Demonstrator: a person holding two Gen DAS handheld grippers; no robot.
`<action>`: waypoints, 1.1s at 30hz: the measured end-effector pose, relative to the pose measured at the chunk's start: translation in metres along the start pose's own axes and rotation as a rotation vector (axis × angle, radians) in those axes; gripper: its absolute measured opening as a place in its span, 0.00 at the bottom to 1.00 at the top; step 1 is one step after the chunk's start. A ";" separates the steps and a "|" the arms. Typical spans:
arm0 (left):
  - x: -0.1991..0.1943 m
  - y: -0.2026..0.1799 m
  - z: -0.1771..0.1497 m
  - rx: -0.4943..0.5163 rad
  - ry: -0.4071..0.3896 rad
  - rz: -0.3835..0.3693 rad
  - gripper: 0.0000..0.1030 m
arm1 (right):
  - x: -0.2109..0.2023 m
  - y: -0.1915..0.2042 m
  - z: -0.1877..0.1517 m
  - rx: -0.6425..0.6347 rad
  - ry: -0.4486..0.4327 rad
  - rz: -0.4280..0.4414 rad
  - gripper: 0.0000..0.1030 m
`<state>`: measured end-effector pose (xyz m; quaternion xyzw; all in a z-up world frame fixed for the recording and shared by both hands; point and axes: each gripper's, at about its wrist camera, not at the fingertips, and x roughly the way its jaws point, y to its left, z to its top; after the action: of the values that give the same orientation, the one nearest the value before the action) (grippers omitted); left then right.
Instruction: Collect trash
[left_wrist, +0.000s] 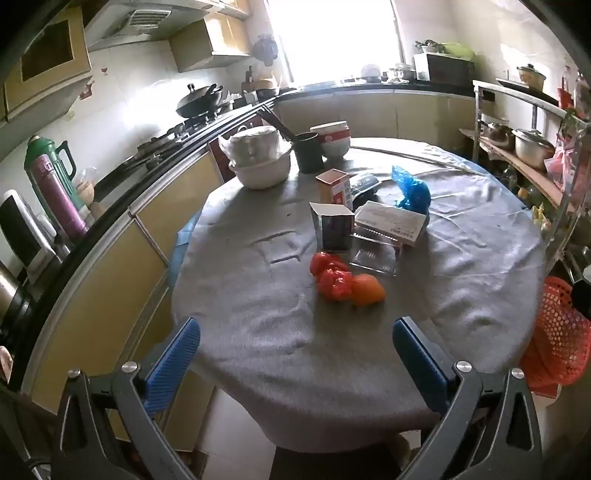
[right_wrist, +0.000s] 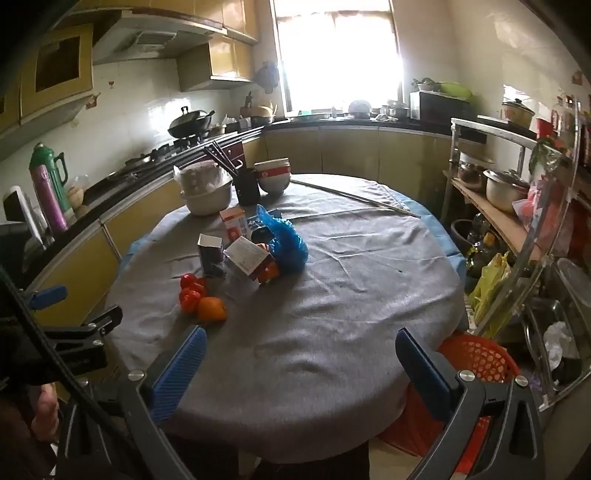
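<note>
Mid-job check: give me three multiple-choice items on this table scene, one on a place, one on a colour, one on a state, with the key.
1. Where does the orange lie?
A. In the red basket
B. On the grey cloth beside the red bag
C. Inside the white bowl

2. What colour is the crumpled bag by the boxes?
A. Blue
B. Yellow
C. Black

3. How does the left gripper stand?
A. Shut on the orange
B. Shut on a box
C. Open, holding nothing

Key: 1 B, the orange touches the red bag on the grey cloth. 2 A, its plastic is plainly blue. 3 C, the fingers stand wide apart with only cloth between them.
</note>
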<state>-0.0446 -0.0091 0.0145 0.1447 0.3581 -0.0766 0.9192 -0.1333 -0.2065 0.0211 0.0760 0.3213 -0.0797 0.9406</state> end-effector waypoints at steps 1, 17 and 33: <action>-0.004 -0.001 -0.001 0.003 -0.004 -0.003 1.00 | -0.004 0.000 -0.002 0.002 0.000 -0.001 1.00; -0.053 -0.011 -0.021 0.026 -0.073 -0.063 1.00 | -0.065 -0.005 -0.043 0.080 -0.009 -0.064 1.00; -0.060 -0.012 -0.018 0.023 -0.082 -0.079 1.00 | -0.073 -0.002 -0.049 0.104 -0.027 -0.105 1.00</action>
<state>-0.1028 -0.0126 0.0401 0.1377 0.3247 -0.1226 0.9277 -0.2195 -0.1913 0.0275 0.1066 0.3074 -0.1465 0.9342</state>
